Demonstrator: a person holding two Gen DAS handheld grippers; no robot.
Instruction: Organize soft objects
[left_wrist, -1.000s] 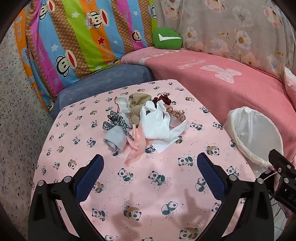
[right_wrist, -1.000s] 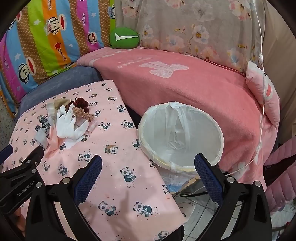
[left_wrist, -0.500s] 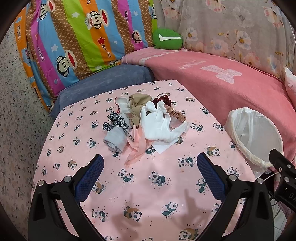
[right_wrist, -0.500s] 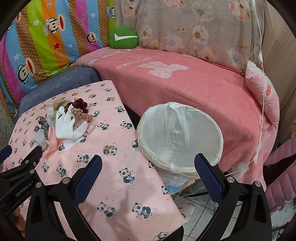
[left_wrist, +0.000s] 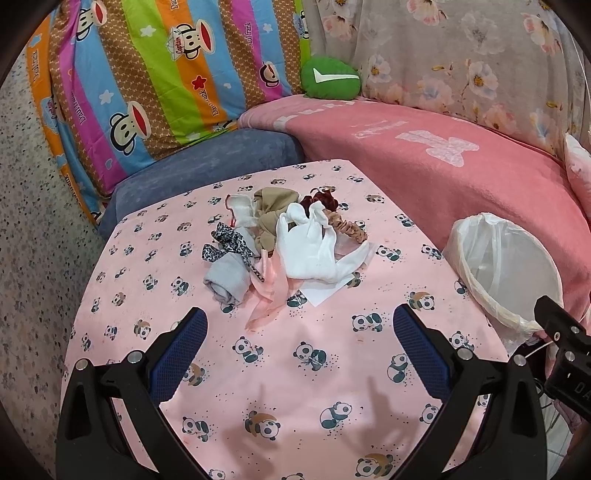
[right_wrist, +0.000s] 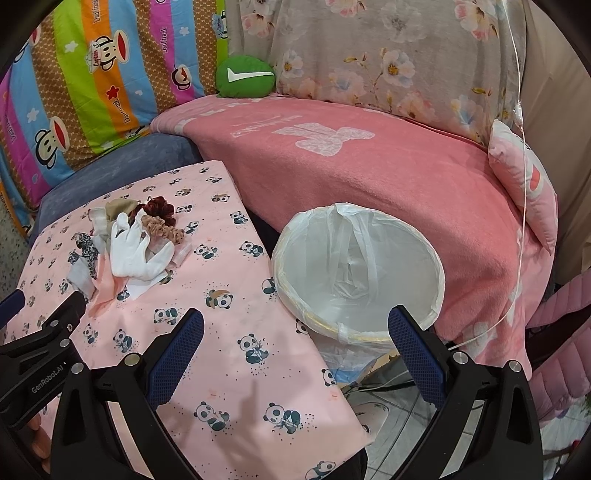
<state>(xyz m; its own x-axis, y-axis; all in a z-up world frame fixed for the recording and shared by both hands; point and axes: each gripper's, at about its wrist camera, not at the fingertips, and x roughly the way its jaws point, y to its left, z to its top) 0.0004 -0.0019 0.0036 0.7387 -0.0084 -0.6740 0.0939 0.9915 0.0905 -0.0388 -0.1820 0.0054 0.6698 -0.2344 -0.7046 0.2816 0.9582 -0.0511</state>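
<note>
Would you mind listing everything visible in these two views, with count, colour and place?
white glove: one, white, atop the pile on the table
scrunchies: two, dark red and tan, at the pile's far right
leopard-print band: one, black and white, pile's left
grey sock: one, grey, rolled, pile's near left
pink ribbon: one, pale pink, pile's near edge
beige cloth: one, beige, pile's far side
tablecloth: one, pink with pandas, covering the table
lined basket: one, white liner, empty, right of the table
green cushion: one, green, on the sofa behind
pink blanket: one, over the sofa
left tongs: open, empty, above the tablecloth
right tongs: open, empty, near the basket
</note>
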